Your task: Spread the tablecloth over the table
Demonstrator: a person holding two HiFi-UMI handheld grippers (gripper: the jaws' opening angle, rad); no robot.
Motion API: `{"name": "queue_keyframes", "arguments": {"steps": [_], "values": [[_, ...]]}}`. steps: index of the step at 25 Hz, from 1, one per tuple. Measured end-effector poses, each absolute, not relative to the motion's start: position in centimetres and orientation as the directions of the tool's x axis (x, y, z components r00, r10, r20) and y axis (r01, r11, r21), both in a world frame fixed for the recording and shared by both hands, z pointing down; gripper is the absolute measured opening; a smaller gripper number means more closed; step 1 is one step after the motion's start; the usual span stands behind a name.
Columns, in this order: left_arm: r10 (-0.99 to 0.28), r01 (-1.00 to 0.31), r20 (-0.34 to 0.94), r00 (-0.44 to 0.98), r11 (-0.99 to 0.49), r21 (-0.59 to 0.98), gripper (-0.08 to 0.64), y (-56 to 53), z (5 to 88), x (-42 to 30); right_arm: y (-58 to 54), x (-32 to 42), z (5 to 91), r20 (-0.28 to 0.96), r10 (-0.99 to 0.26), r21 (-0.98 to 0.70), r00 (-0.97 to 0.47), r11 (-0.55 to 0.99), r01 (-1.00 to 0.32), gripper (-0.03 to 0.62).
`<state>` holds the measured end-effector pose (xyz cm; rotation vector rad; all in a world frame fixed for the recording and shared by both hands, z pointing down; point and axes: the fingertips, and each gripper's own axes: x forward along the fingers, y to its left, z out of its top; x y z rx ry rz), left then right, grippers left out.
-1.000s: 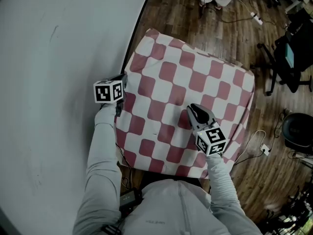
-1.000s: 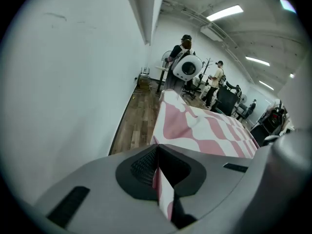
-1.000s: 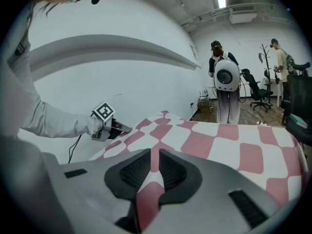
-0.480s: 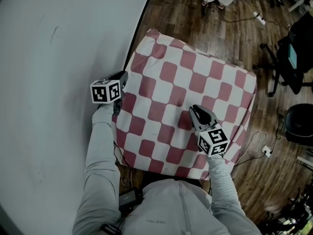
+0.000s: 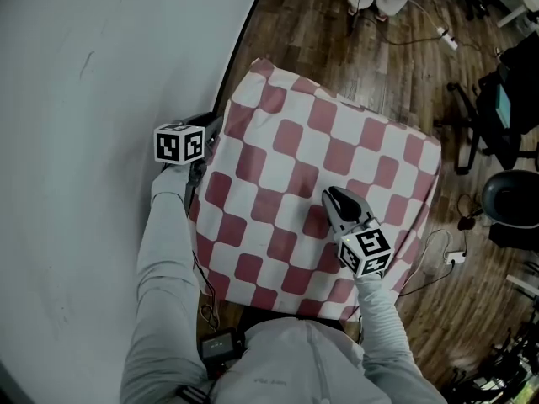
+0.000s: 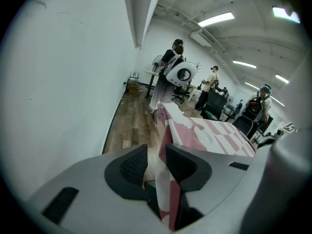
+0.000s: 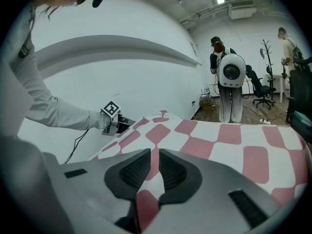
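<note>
A red-and-white checked tablecloth (image 5: 337,154) covers the square table. My left gripper (image 5: 210,133) is at the cloth's left edge, beside the white wall. Its jaws have just been opening. In the left gripper view (image 6: 156,152) the hanging cloth edge (image 6: 168,179) runs between the pads, lying against the right one and clear of the left. My right gripper (image 5: 333,199) rests on the near middle of the cloth. Seen from the right gripper (image 7: 155,162), a raised fold of cloth (image 7: 146,199) is pinched between its pads.
A white wall (image 5: 101,99) runs close along the table's left side. Wooden floor (image 5: 337,23) surrounds the rest, with an office chair (image 5: 497,99), a power strip (image 5: 446,34) and cables (image 5: 446,255) to the right. A person with a white backpack (image 7: 229,82) stands beyond the far edge.
My left gripper has shifted a little along the cloth's left edge toward the far side, and its jaws have parted from the cloth. The right gripper has stayed put, still pinching its fold.
</note>
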<state>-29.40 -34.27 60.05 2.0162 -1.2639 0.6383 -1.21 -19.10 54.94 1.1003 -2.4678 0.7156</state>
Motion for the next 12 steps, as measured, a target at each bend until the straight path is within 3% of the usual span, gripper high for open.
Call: {"name": "queue_keyframes", "arguments": {"steps": [3,7,11,12], "values": [[-0.553,-0.871,0.682,0.478,-0.400,0.285,0.127,-34.0,59.4,-27.7,-19.4,-1.2,55.0,0.495,-0.588,-0.308,-0.639,0.569,-0.762,0.055],[-0.503,-0.820,0.668,0.549,-0.479,0.313,0.204,-33.4,58.7,-25.7,-19.3,-1.5,55.0,0.497,-0.582,-0.314,-0.644,0.571,-0.758,0.055],[-0.508,-0.853,0.716,0.480,-0.462,0.244,0.190,-34.0,59.8,-25.5,-19.4,-1.6,55.0,0.496,-0.582,-0.315,-0.645,0.572,-0.757,0.055],[-0.515,-0.864,0.723,0.461,-0.447,0.232,0.136,-34.2,60.1,-25.5,-19.4,-1.6,55.0,0.497,-0.581,-0.314,-0.644,0.572,-0.758,0.055]]}}
